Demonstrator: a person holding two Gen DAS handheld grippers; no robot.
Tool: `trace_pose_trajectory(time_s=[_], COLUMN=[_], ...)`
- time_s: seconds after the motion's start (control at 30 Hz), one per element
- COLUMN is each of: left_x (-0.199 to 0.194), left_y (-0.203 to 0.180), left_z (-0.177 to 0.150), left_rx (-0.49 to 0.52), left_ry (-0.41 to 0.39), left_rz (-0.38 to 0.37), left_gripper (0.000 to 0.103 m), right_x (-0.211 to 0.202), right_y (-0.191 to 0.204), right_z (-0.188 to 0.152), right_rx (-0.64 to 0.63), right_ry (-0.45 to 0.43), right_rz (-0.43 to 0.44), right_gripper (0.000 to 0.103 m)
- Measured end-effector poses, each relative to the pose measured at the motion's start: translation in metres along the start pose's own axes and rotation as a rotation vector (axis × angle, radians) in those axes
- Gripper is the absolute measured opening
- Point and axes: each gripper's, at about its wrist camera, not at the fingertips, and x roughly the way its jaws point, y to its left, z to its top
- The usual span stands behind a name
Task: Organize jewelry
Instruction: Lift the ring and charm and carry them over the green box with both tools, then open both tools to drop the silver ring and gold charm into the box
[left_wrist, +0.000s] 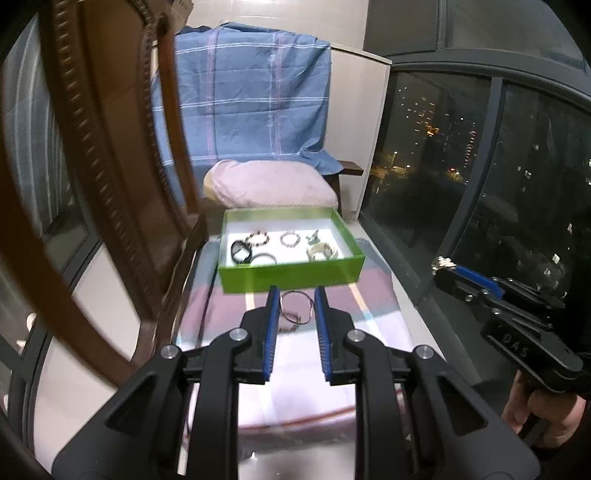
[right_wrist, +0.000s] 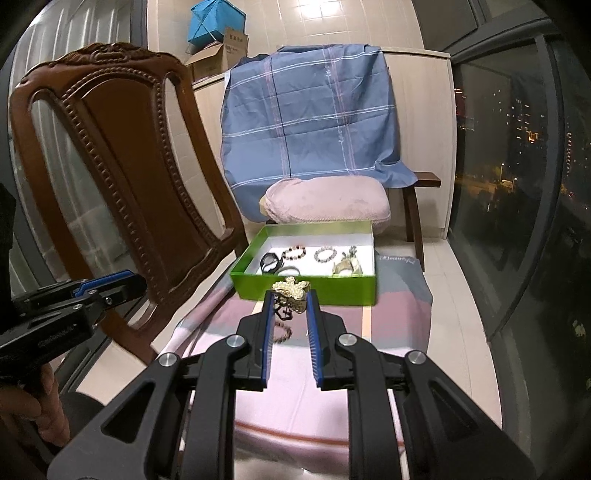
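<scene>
A green box (left_wrist: 288, 275) with a white floor holds several bracelets and bands; it also shows in the right wrist view (right_wrist: 306, 286). My left gripper (left_wrist: 295, 293) is open and empty, above a thin dark cord bracelet (left_wrist: 295, 310) lying on the striped cloth before the box. My right gripper (right_wrist: 291, 297) is shut on a gold ornate clip (right_wrist: 291, 291), held just in front of the box's near wall. A dark beaded bracelet (right_wrist: 282, 332) lies on the cloth below it. The right gripper also shows at the right edge of the left wrist view (left_wrist: 441, 264).
A carved wooden chair (right_wrist: 122, 177) stands close on the left. A pink cushion (right_wrist: 328, 201) and blue plaid sheet (right_wrist: 310, 122) sit behind the box. Dark glass windows (right_wrist: 517, 184) run along the right. The striped cloth (right_wrist: 388, 314) covers the table.
</scene>
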Motion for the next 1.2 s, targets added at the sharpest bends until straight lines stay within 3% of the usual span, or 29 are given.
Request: trace_pose_trajectory(time_s=[0.23, 0.4, 0.6, 0.7, 0.83, 0.87, 0.9, 0.93, 1.03, 1.07, 1.1, 1.2], left_x=[0.066, 0.167, 0.268, 0.305, 0.335, 0.338, 0.337, 0.327, 0.272, 0.251, 0.222, 0.138], left_y=[0.001, 0.016, 0.021, 0.03, 0.043, 0.048, 0.052, 0.058, 0.063, 0.063, 0.064, 0.063], left_z=[0.054, 0.091, 0.103, 0.101, 0.096, 0.095, 0.096, 0.099, 0.116, 0.121, 0.126, 0.125], left_rx=[0.016, -0.035, -0.005, -0.036, -0.064, -0.076, -0.088, -0.109, -0.114, -0.109, -0.107, -0.091], left_ry=[0.01, 0.09, 0.18, 0.233, 0.277, 0.284, 0.282, 0.258, 0.137, 0.097, 0.047, -0.095], left_rz=[-0.046, -0.068, -0.007, 0.006, 0.044, 0.059, 0.067, 0.073, 0.073, 0.075, 0.076, 0.077], left_gripper=[0.019, 0.019, 0.019, 0.019, 0.02, 0.026, 0.033, 0.047, 0.068, 0.074, 0.085, 0.098], right_x=[0.064, 0.147, 0.256, 0.284, 0.31, 0.314, 0.315, 0.312, 0.267, 0.247, 0.225, 0.141], right_y=[-0.022, -0.049, -0.093, -0.096, -0.089, -0.087, -0.085, -0.084, -0.085, -0.084, -0.085, -0.082], right_z=[0.048, 0.076, 0.087, 0.084, 0.079, 0.079, 0.079, 0.08, 0.096, 0.101, 0.105, 0.11], right_rx=[0.014, 0.008, 0.042, 0.041, 0.05, 0.047, 0.043, 0.044, 0.074, 0.077, 0.079, 0.081], right_ry=[-0.01, 0.044, 0.186, 0.228, 0.266, 0.273, 0.282, 0.28, 0.171, 0.13, 0.088, -0.074], right_rz=[0.025, -0.01, -0.029, -0.026, 0.043, 0.051, 0.047, 0.038, 0.051, 0.061, 0.066, 0.039], right_gripper=[0.018, 0.018, 0.018, 0.018, 0.018, 0.022, 0.035, 0.04, 0.042, 0.048, 0.061, 0.089])
